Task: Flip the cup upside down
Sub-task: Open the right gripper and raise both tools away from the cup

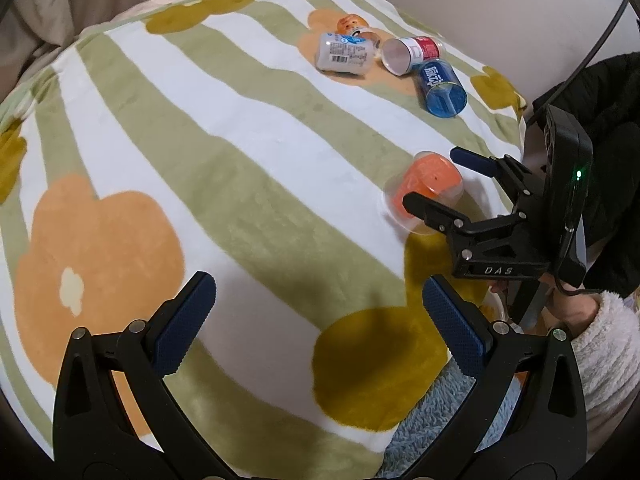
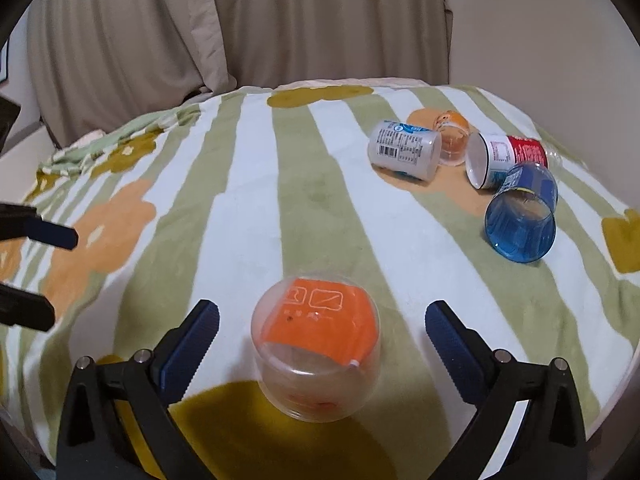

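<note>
Right wrist view: we see the orange cup (image 2: 317,350) lying on the blanket (image 2: 248,216) between our right hand-held gripper's (image 2: 322,320) spread fingers, neither pad touching it. Our left hand-held gripper (image 1: 316,304) is also spread wide, empty, above the blanket near its front edge. Well beyond the cup lie a blue cup (image 2: 522,216), a red-labelled cup (image 2: 504,158), a white cup (image 2: 404,152) and a small orange one (image 2: 452,136), clustered together
</note>
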A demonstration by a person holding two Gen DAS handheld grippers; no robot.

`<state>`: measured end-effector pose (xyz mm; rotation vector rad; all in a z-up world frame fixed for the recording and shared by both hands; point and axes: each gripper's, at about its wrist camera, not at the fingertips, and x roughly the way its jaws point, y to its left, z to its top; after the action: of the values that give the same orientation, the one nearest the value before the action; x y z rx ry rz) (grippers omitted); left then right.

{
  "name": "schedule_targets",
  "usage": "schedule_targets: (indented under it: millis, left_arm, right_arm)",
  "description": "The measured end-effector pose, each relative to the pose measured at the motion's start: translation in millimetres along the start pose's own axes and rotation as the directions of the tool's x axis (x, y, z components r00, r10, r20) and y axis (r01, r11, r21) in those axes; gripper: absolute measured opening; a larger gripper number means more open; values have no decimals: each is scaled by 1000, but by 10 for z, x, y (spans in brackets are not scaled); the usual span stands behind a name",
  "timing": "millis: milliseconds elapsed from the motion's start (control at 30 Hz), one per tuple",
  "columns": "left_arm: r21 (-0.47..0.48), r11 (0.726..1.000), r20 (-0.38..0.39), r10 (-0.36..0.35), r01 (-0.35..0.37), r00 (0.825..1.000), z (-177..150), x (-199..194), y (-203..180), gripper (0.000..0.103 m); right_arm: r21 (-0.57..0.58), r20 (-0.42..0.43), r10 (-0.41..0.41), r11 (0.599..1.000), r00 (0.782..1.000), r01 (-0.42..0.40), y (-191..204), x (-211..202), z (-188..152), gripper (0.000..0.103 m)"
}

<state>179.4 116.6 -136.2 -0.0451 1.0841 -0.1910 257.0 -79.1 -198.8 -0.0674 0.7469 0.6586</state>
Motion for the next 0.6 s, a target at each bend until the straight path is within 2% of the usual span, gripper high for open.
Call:
schedule_targets:
  millis: [233, 333, 400, 433, 500, 533, 600]
  left_arm:
    - [-10, 1000, 42, 14, -14, 999, -39, -135, -32, 103]
    - [-6, 1000, 104, 29, -29, 994, -33, -352, -73, 103]
    - [2, 999, 180, 49, -50, 983, -1, -592, -139, 103]
    - [7, 998, 213, 54, -56, 976, 15, -691, -172, 103]
    - [18, 997, 318, 66, -76, 946, 44, -998, -298, 103]
    - [18, 996, 358, 75, -87, 931, 53, -1112, -348, 103]
    - [16, 994, 456, 92, -111, 885, 51, -1396, -477, 103]
  right_arm:
    - [-14, -3, -25, 1000, 1000, 25, 42, -47, 4, 103]
    - [-10, 25, -37, 999, 999, 38, 91, -321, 102, 103]
    - [4, 58, -59, 998, 997, 59, 123, -628, 212, 103]
    - [11, 115, -73, 997, 991, 73, 150, -883, 280, 103]
    - [20, 191, -104, 995, 976, 102, 209, -1242, 353, 103]
    - [22, 243, -138, 990, 960, 137, 274, -1508, 402, 103]
    - [28, 303, -204, 978, 931, 205, 390, -1877, 456, 103]
